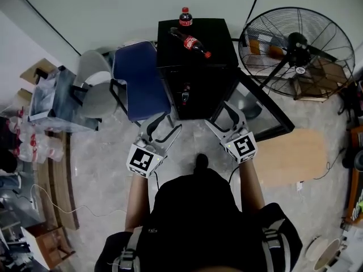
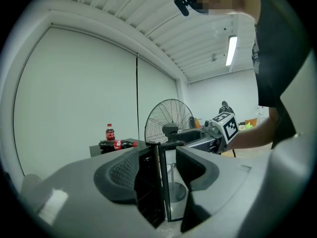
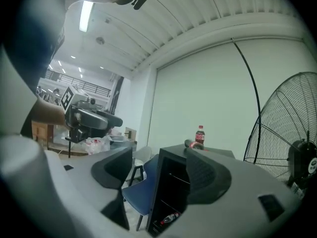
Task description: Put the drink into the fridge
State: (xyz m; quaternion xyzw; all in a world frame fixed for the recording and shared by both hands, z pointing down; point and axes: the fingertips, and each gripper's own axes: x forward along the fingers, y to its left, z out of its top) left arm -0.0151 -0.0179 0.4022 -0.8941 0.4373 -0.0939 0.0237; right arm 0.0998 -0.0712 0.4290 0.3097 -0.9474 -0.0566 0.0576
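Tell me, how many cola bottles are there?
3. An upright bottle and a lying bottle on top of the fridge, a third bottle low inside it. More may be hidden.

Black fridge (image 1: 218, 33), red-labelled dark bottle (image 1: 191, 42), blue chair (image 1: 139, 78).

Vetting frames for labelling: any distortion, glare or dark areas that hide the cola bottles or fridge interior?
Head view: even light, upright cola bottle and lying cola bottle sharp, fridge interior near black. Left gripper view: strong fisheye, black vignette, ceiling strip light glaring. Right gripper view: same fisheye, interior dim, bottle inside legible.
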